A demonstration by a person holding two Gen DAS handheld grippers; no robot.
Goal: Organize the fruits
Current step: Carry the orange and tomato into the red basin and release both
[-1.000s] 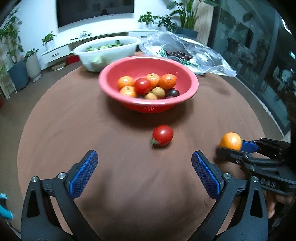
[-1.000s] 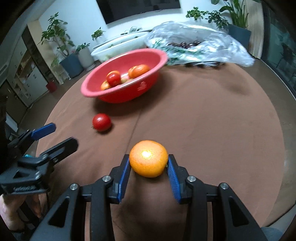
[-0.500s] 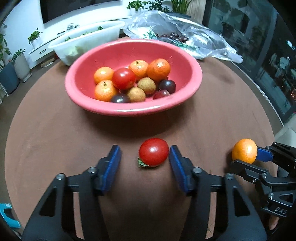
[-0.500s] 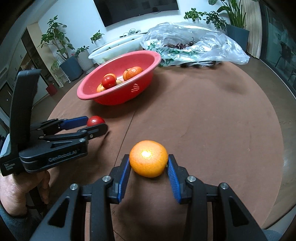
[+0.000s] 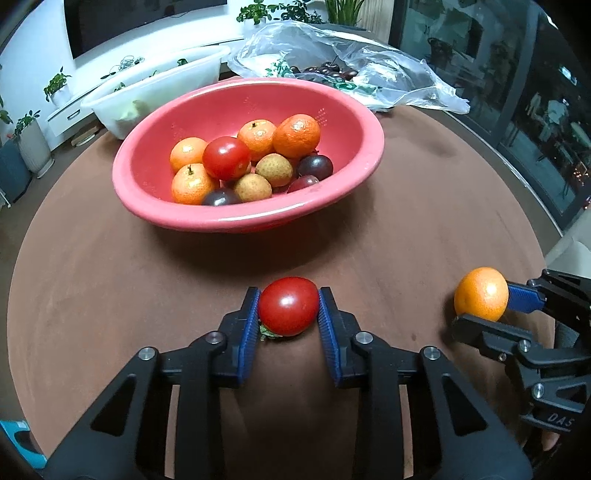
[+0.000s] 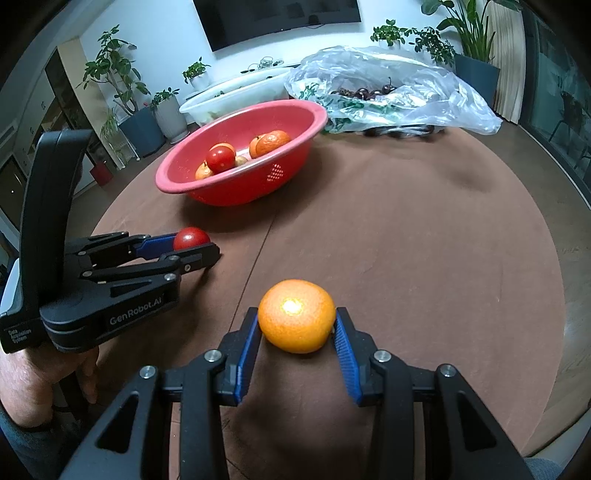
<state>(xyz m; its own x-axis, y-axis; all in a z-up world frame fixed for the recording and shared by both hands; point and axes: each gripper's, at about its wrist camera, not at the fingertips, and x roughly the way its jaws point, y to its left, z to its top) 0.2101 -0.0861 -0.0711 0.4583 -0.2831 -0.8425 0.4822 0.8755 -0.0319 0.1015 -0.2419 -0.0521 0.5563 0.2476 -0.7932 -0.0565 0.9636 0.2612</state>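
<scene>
We see a red bowl (image 5: 236, 218) on the round brown table (image 5: 110, 295), its wall pierced with small holes like a colander. In it lie several oranges (image 5: 297, 134), one tomato in the bowl (image 5: 226, 158), two pale tan fruits (image 5: 275, 170) and a few dark plums (image 5: 316, 166). Behind it stands a white tub (image 5: 162, 88) with something green inside (we cannot tell what). To the right of the tub a clear plastic bag (image 5: 369, 74) lies crumpled on the table with dark cherries (image 5: 325, 69) in it.

Our left gripper (image 5: 288, 314) has just been closing, and its blue pads now press both sides of a loose red tomato (image 5: 289, 311), which sits low on the table just in front of the bowl, green calyx toward us. Our right gripper (image 6: 297, 325) is clamped on an orange (image 6: 296, 315), its pads (image 6: 343, 343) against the fruit's flanks, well to the right of the tomato and nearer the table's edge. In the right wrist view a hand (image 6: 44, 369) grips the left tool's black handle.

The tabletop is otherwise plain brown. Beyond it are a white wall with a dark screen (image 6: 277, 18), a low white cabinet (image 5: 70, 114), potted plants (image 6: 118, 81) and dark glass panels (image 5: 517, 110) on the right.
</scene>
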